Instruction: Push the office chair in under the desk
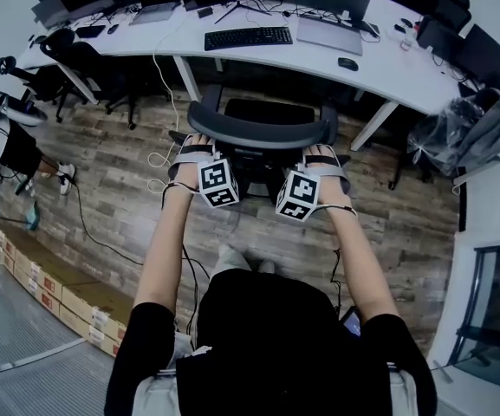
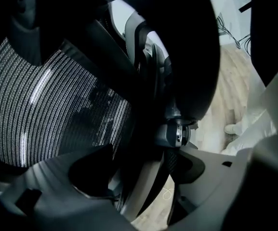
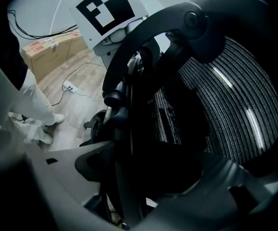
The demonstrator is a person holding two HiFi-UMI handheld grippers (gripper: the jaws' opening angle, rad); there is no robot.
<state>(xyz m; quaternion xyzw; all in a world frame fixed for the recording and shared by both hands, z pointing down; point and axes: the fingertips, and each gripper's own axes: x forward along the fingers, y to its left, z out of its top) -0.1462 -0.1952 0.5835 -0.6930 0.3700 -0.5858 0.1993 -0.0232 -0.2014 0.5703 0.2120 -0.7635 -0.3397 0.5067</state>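
The black mesh office chair [image 1: 258, 131] stands in front of the white desk [image 1: 388, 59], its seat partly under the desk edge and its backrest toward me. My left gripper [image 1: 196, 146] straddles the left end of the backrest's top rim, and my right gripper [image 1: 323, 152] the right end. In the left gripper view the mesh back [image 2: 47, 100] and the rear frame fill the picture, with the left gripper [image 2: 143, 172] closed around the frame. The right gripper view mirrors this: the mesh [image 3: 225, 95] and the frame lie between the jaws of the right gripper [image 3: 139, 177].
On the desk are a keyboard [image 1: 248, 37], a laptop [image 1: 329, 35] and a mouse [image 1: 347, 63]. Other chairs [image 1: 85, 68] stand at the left, a bagged backpack [image 1: 466, 133] at the right. Cardboard boxes [image 1: 59, 293] and cables [image 1: 102, 232] lie on the wood floor. A person [image 1: 7, 141] is at the far left.
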